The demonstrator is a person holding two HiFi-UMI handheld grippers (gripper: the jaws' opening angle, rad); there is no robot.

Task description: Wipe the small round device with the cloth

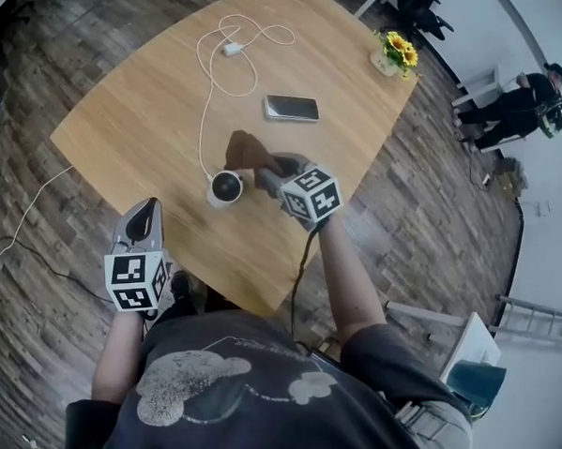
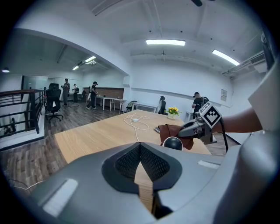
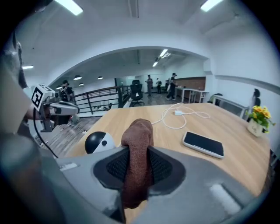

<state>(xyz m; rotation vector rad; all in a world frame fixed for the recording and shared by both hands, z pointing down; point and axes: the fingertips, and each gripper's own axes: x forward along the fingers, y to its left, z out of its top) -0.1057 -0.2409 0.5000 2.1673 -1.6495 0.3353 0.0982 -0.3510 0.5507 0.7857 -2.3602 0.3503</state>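
1. The fingers [image 3: 114,165] of the right gripper [image 3: 138,166] were clamped on a soft brown terry cloth [image 3: 138,140]. A fold of it stood up between them, near the centre of the right gripper view.
2. The fingers [image 2: 127,164] of the left gripper [image 2: 141,162] met at their tips with nothing held. This gripper hung at the lower left of the head view, off the counter's edge.
3. The small round black-and-white device [image 1: 225,187] sat on the light wooden counter [image 1: 153,113] at the centre of the head view. It was just left of the cloth and seemingly tethered by a thin white cable [image 1: 203,120].
4. The cloth looked limp and light, so a firm pinch should keep it.
5. The device looked smooth, light and likely to skid or turn under a wipe. It would be best steadied low on its white body, away from the dark glossy dome.
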